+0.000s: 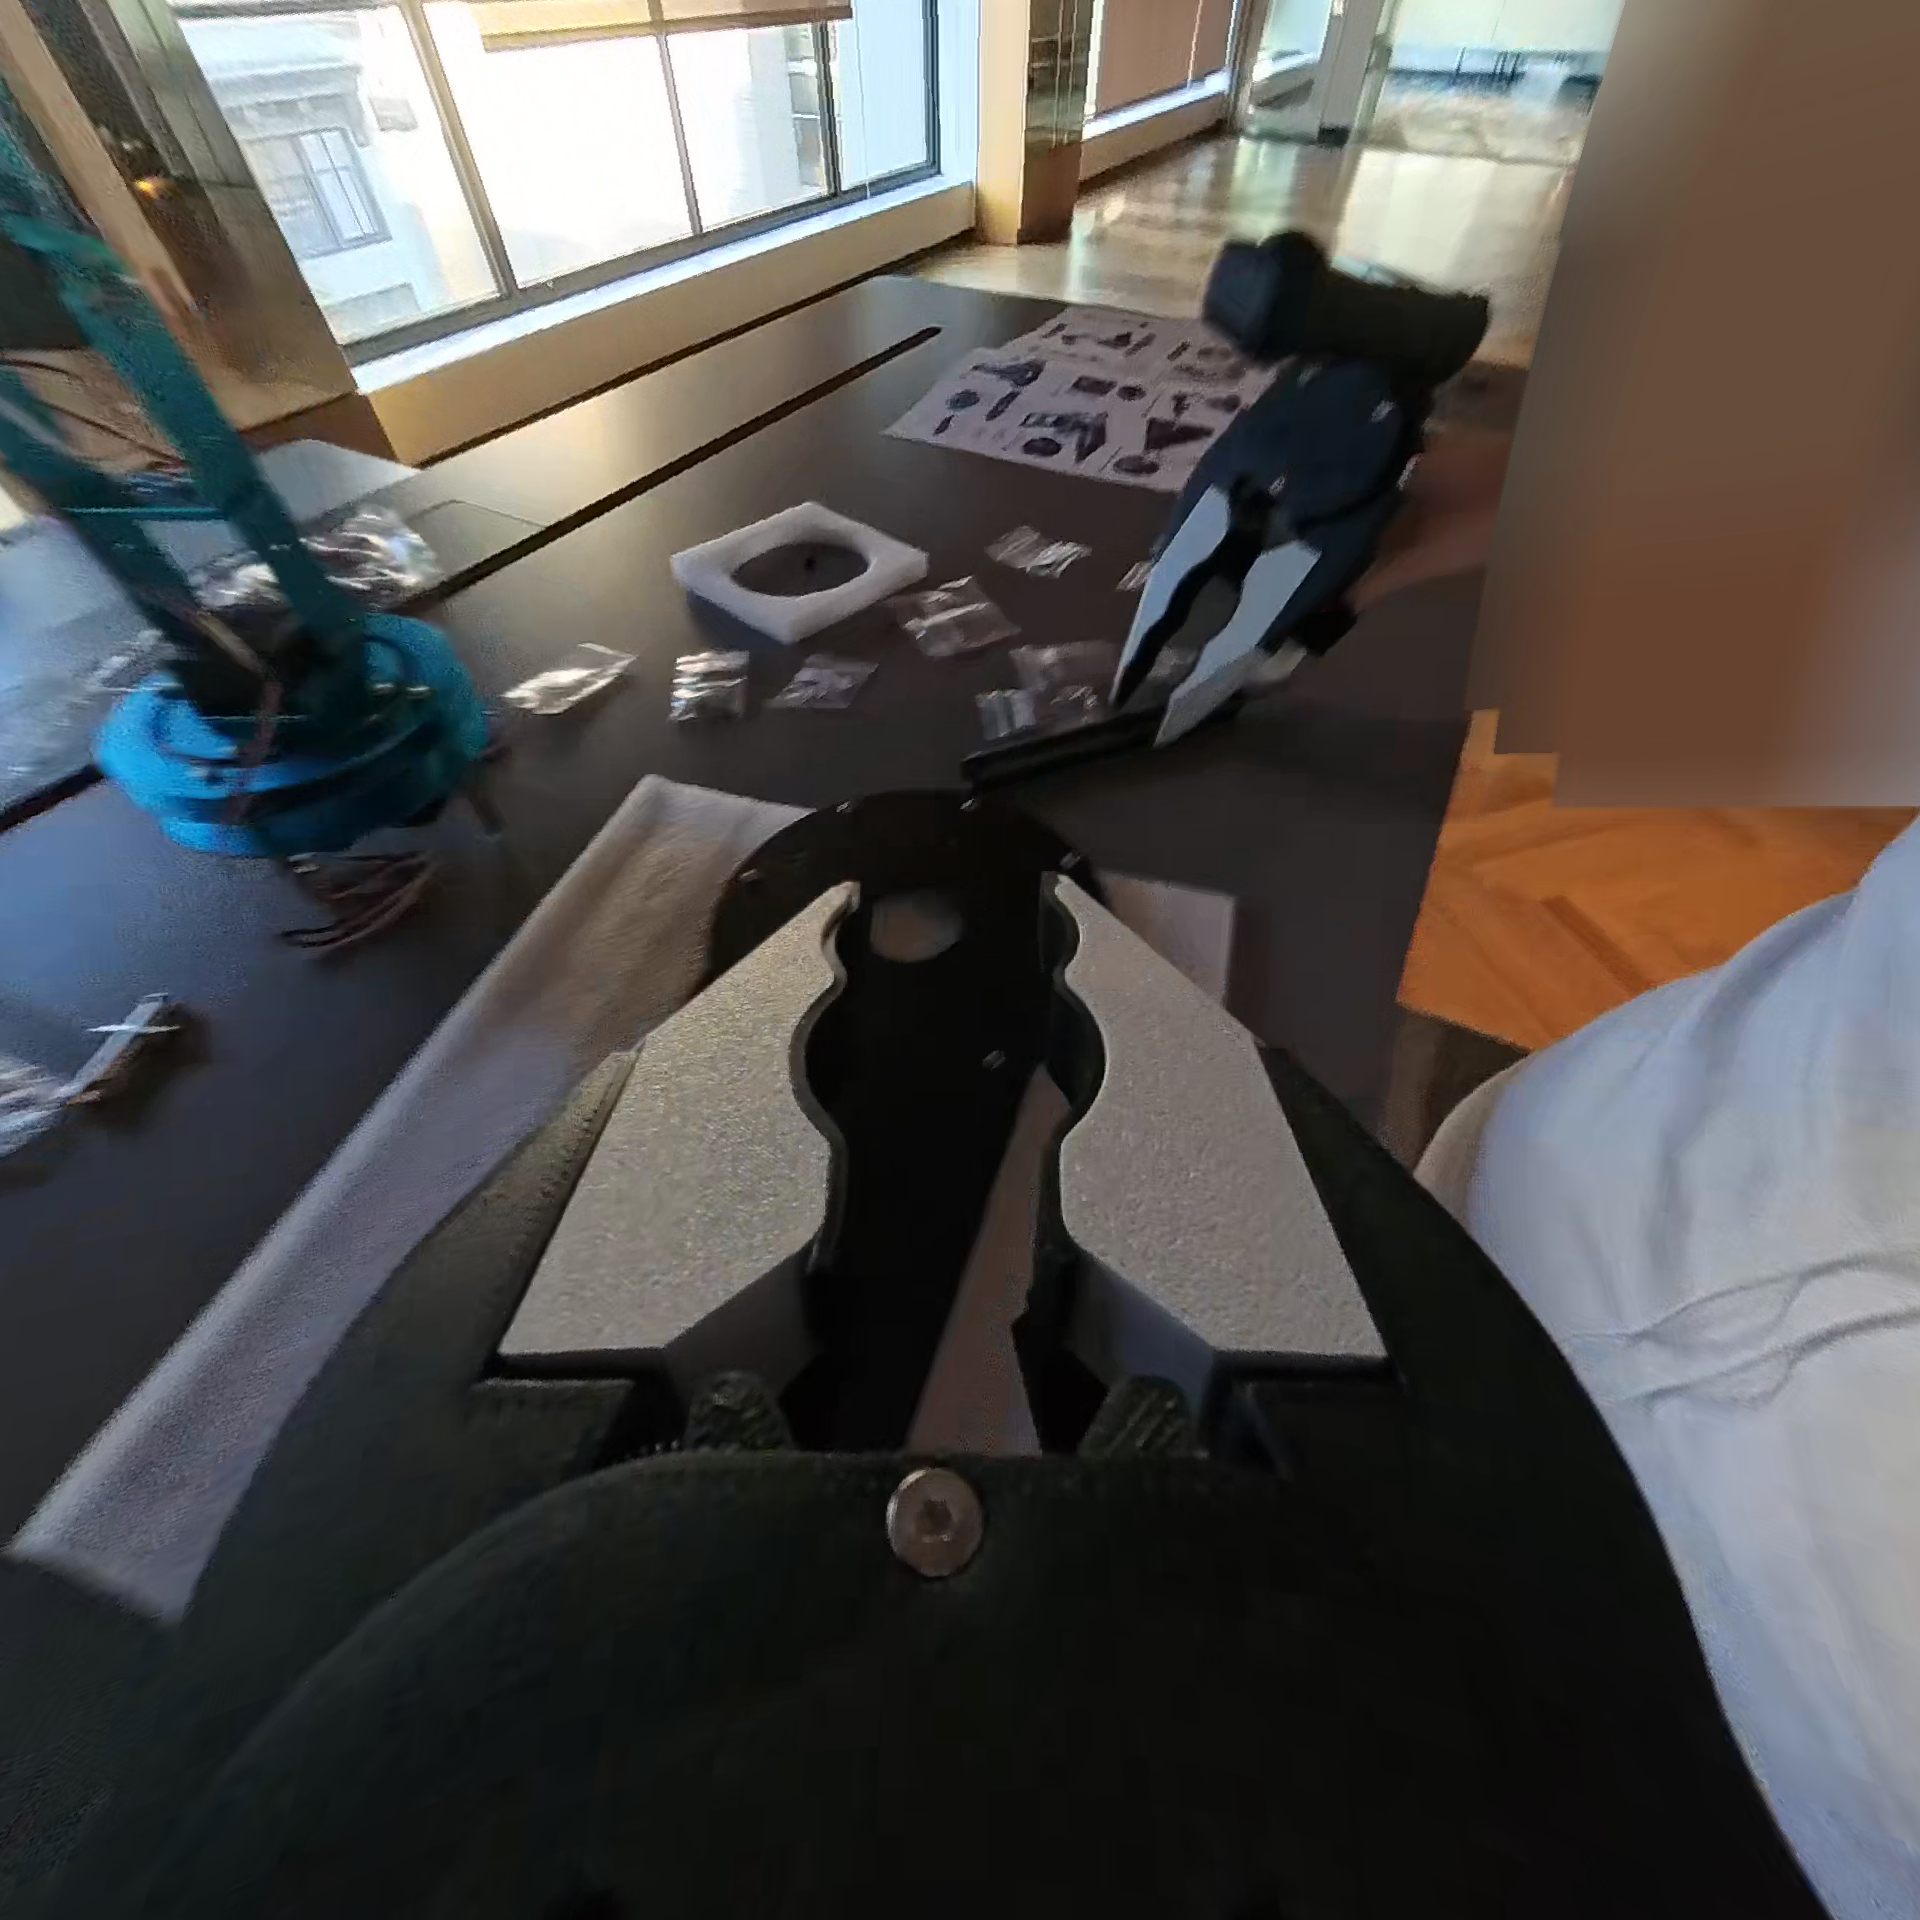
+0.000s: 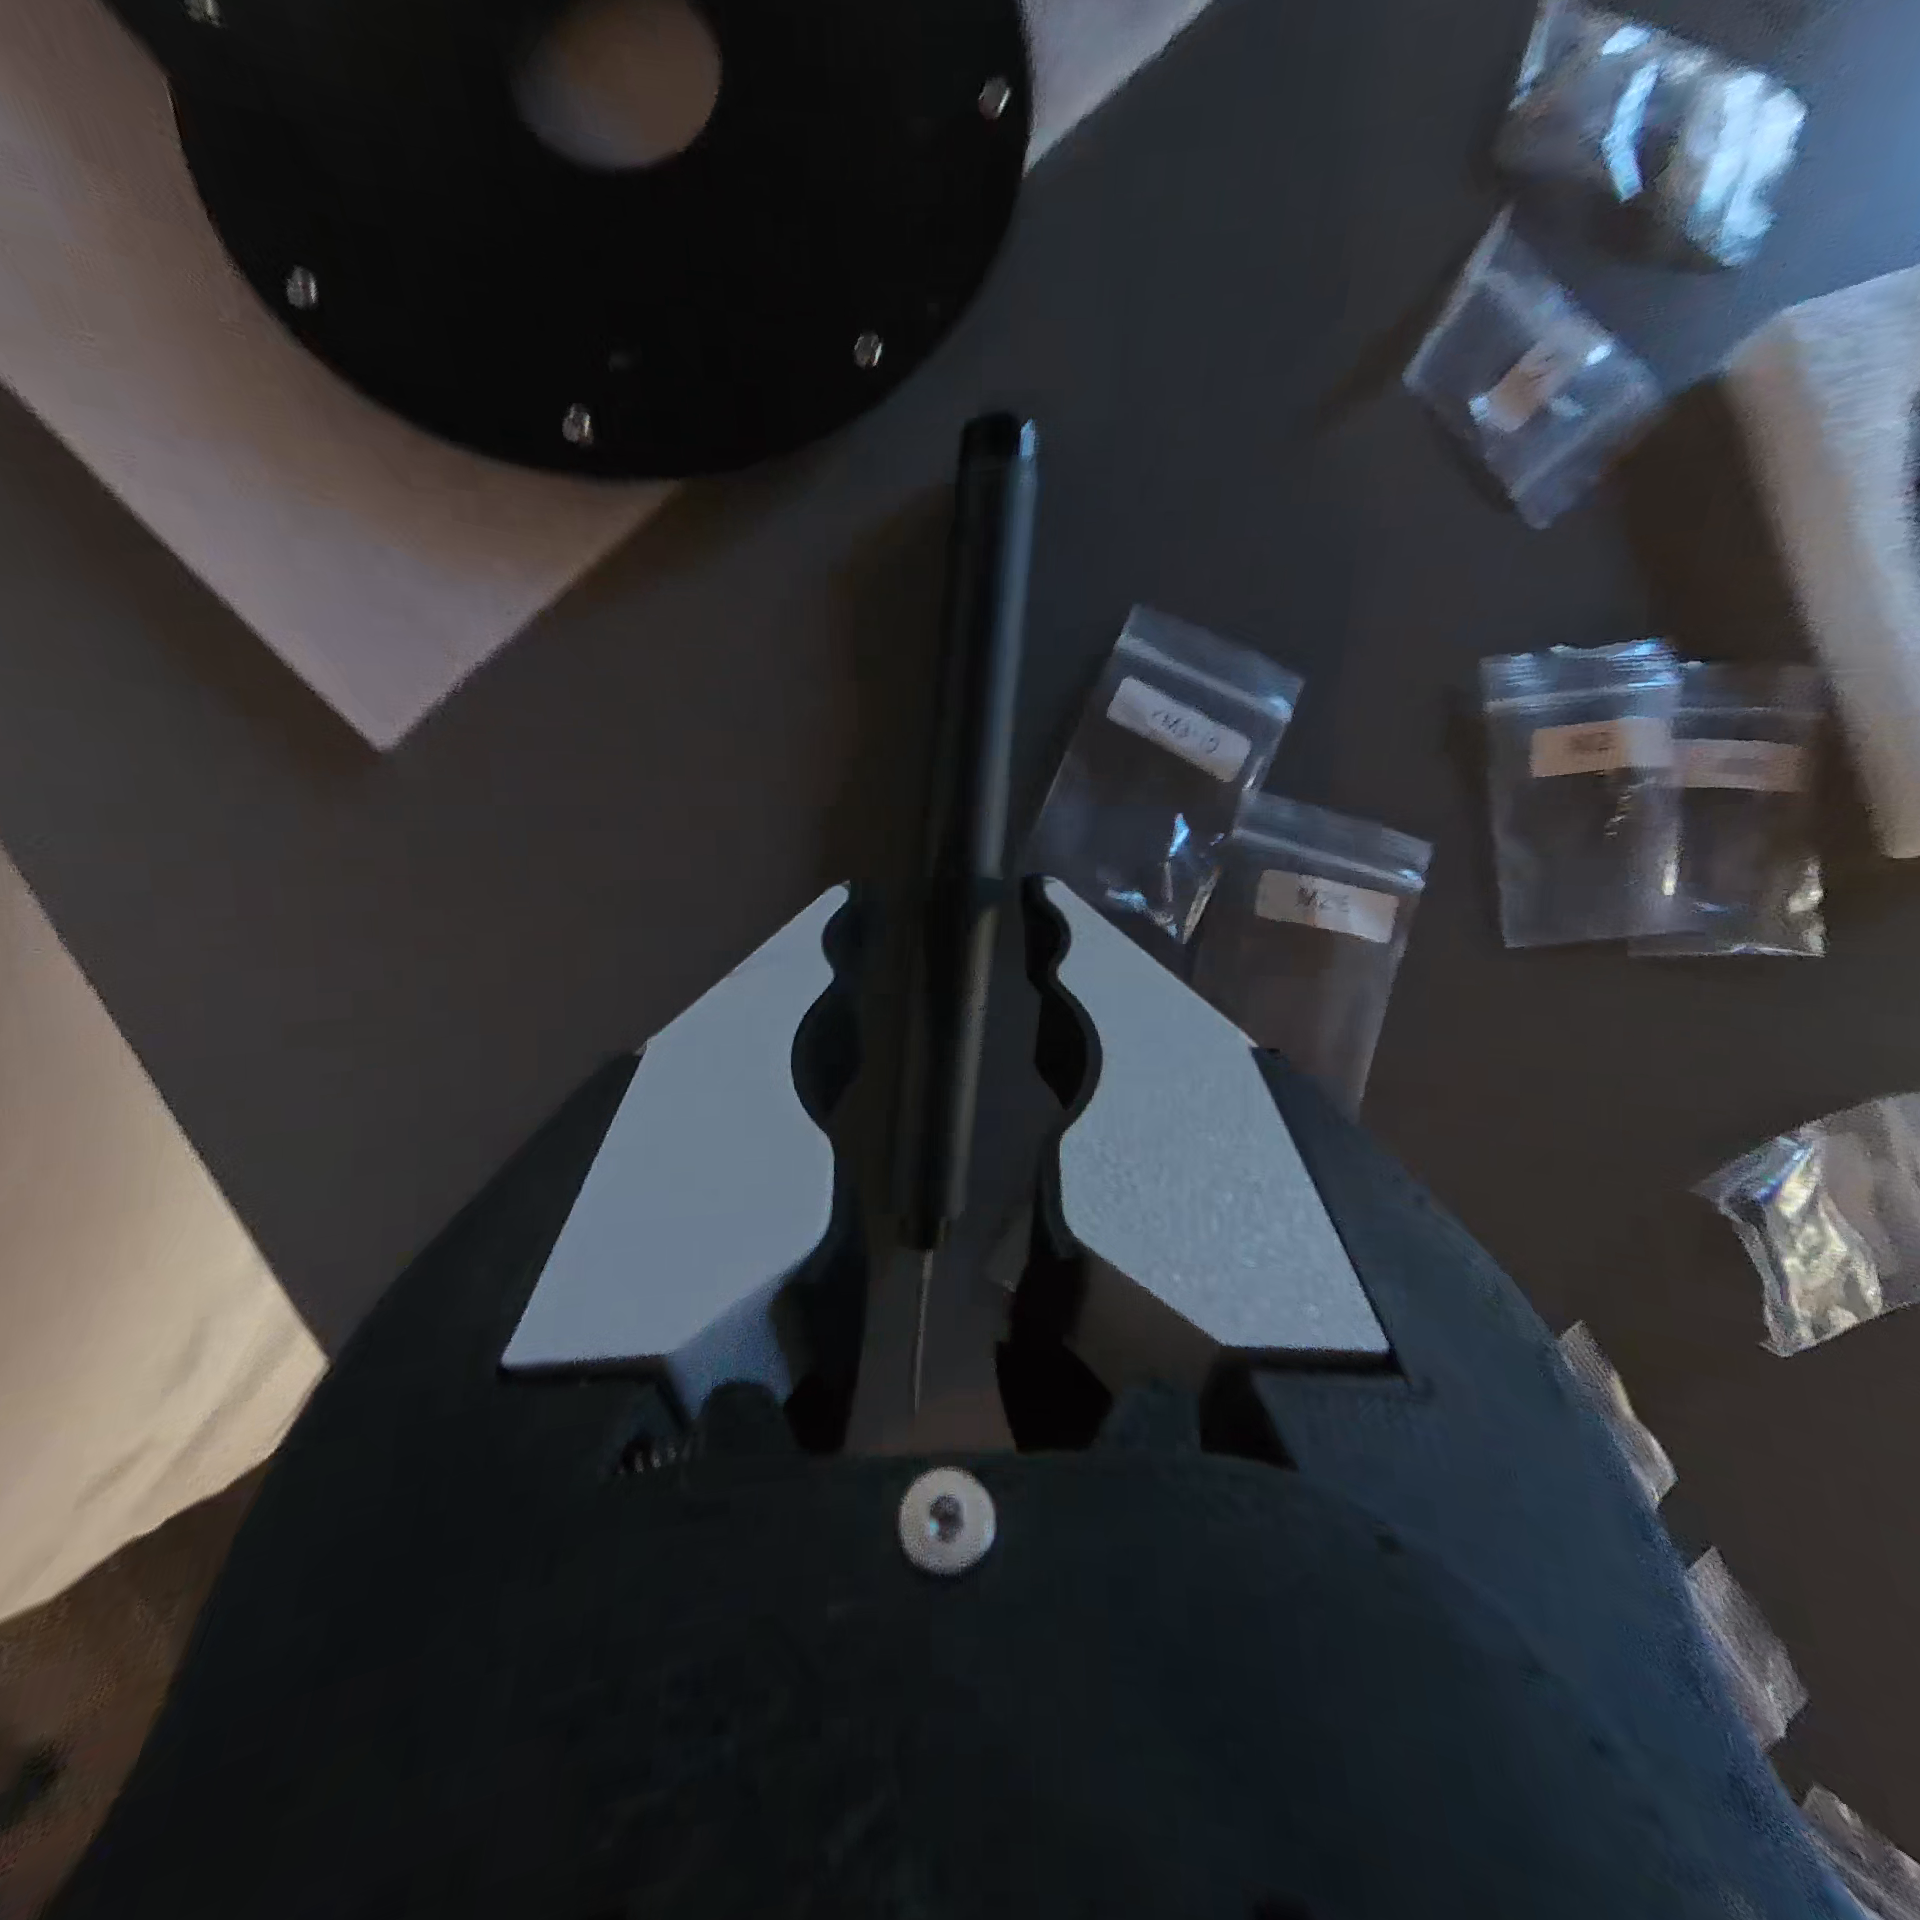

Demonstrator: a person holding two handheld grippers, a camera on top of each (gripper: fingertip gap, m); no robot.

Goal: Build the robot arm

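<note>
My left gripper [image 1: 951, 883] hangs over a black round plate [image 1: 790, 883] with a centre hole. The plate lies on a white foam sheet [image 1: 582, 987]. The jaws stand a little apart, and the plate shows through the gap with nothing clamped. My right gripper [image 2: 940, 894] is shut on a thin black screwdriver [image 2: 987, 644]. The handle end points at the plate's rim [image 2: 436, 239] and the metal tip points back toward the camera. In the left wrist view the right gripper [image 1: 1143, 717] holds the screwdriver [image 1: 1049, 750] just above the dark table, right of the plate.
Several small clear bags of hardware [image 2: 1174, 769] lie right of the screwdriver. A white foam square with a round cut-out [image 1: 800, 571] and a printed sheet [image 1: 1081, 400] lie farther back. A teal arm on a blue base [image 1: 291, 727] stands left. A white-shirted person [image 1: 1714, 1299] is at the right. Tip to tip, the grippers are about 30 centimetres apart. Both grippers' tips are roughly 15 centimetres from the plate's rim [image 2: 436, 239].
</note>
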